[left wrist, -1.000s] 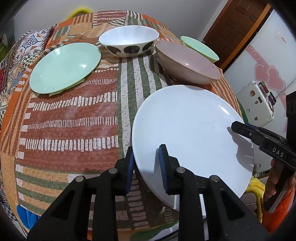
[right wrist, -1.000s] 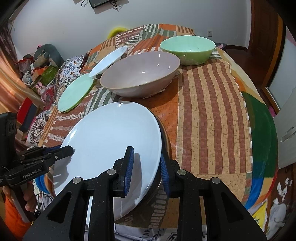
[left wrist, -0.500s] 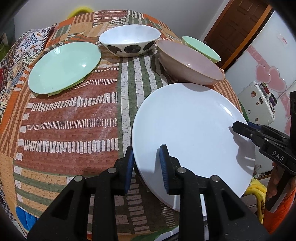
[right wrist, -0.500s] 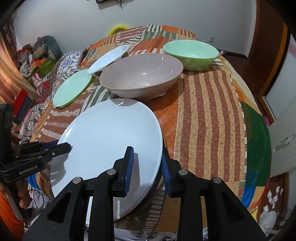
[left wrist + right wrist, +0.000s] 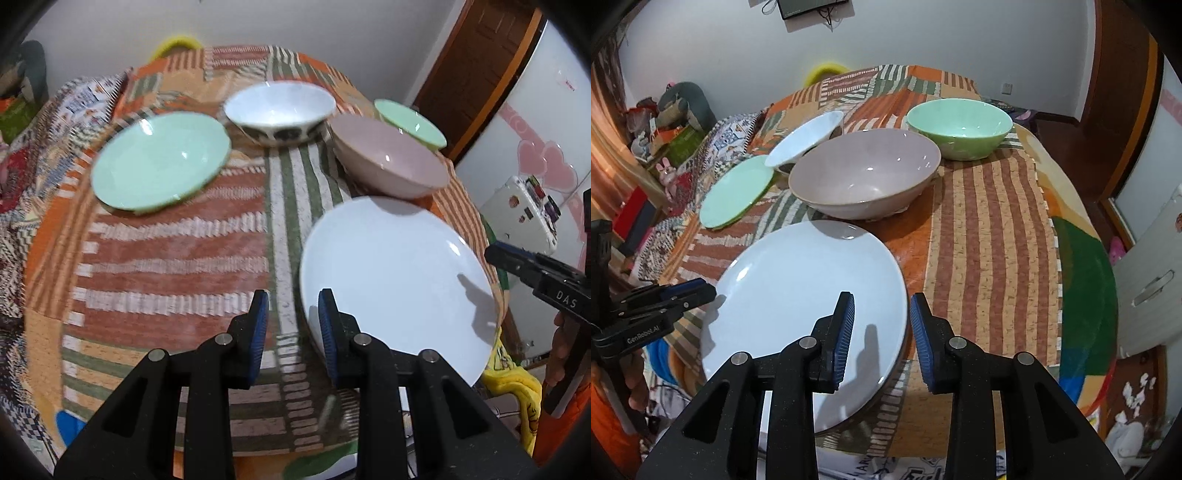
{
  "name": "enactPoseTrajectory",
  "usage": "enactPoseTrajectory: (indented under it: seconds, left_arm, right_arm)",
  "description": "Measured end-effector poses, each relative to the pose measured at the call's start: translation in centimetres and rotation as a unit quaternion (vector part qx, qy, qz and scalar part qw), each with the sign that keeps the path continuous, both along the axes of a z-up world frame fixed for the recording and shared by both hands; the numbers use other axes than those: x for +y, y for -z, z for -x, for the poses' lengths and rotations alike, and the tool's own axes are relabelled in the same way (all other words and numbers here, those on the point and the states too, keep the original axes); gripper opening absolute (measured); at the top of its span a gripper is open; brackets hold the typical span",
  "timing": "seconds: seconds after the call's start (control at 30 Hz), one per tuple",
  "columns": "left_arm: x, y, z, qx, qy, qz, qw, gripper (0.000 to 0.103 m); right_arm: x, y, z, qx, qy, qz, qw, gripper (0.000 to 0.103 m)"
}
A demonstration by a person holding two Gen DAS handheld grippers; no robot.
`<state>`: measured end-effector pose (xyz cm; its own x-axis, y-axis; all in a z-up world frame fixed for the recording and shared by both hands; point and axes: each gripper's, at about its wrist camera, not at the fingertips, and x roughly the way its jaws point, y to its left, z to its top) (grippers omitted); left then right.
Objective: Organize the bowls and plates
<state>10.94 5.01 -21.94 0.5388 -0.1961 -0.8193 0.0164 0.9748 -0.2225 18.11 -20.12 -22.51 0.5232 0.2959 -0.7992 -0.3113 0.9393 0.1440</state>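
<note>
1. white plate (image 5: 798, 295) lies at the near edge of the patchwork tablecloth (image 5: 990, 229), just in front of the pink bowl (image 5: 864, 173).
2. left gripper (image 5: 291, 325) – released, plate rim just beside its right pad.
3. right gripper (image 5: 881, 328) – unclamped, plate's edge loose between its pads.

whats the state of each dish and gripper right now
left gripper: jaws apart, white plate rim between, no clear pinch
right gripper: jaws apart, same rim between, no clear pinch
white plate: empty
green plate: empty, lying flat
patterned bowl: empty, upright
pink bowl: empty, upright
green bowl: empty, upright
</note>
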Motion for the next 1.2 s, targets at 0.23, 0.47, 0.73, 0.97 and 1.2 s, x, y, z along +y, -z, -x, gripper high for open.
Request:
enactPoseTrajectory:
  seconds: [0.23, 0.47, 0.73, 0.97, 1.2]
  left_arm:
    - [2.4, -3.9, 1.7, -0.056, -0.036, -0.026, 0.9974, 0.026]
    - [5.5, -7.2, 3.0, -0.104, -0.075, -0.048, 0.9906, 0.029]
    - [9.1, -9.0, 3.1, -0.135, -0.115, -0.080, 0.9808, 0.045]
    - [13.6, -9.0, 1.8, -0.143, -0.161, -0.077, 0.9736, 0.056]
    - [17.5, -6.8, -1.0, -0.117, -0.183, -0.076, 0.9732, 0.058]
  right_arm:
    - [1.3, -2.0, 0.3, -0.026, -0.018, -0.014, 0.999, 0.029]
    - [4.3, -4.7, 0.0, -0.068, -0.050, -0.031, 0.996, 0.038]
    - [9.5, -6.4, -1.1, -0.096, -0.103, -0.032, 0.990, 0.045]
    - [12.8, -7.2, -3.7, -0.109, -0.122, -0.037, 0.986, 0.054]
    - [16.1, -5.5, -7.1, -0.077, -0.124, -0.025, 0.989, 0.054]
